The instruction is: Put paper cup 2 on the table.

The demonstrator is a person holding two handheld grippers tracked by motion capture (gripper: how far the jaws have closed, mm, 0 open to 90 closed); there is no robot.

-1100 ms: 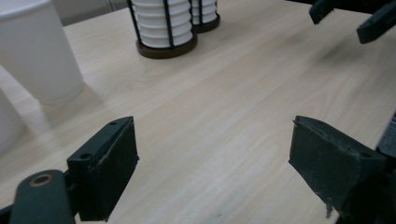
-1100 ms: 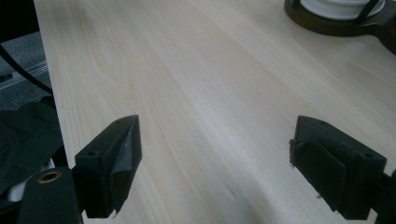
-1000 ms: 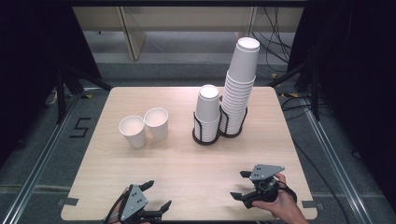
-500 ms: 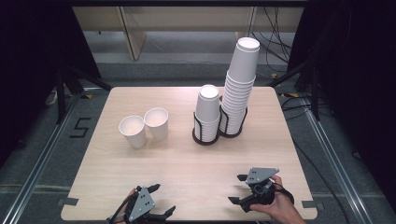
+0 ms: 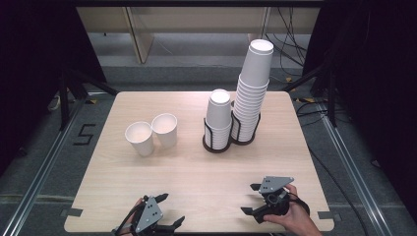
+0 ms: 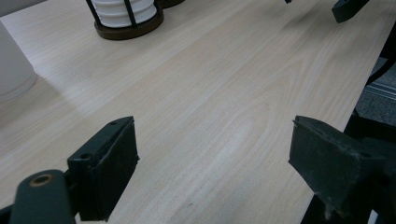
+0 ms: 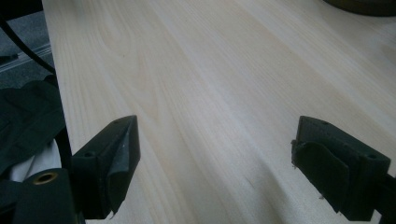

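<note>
One mark could be read: a black numeral "5" stood on the grey floor at the left of the high view, just beside the left edge of the pale wooden table. The white paper cups and black wire cup holders carried no legible print.

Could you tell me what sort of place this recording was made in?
Probably a lab or test cell rather than a kitchen: a bare wooden table on grey floor with tape markings, dark curtains at both sides, loose cables behind, and paper cup stacks in holders.
</note>
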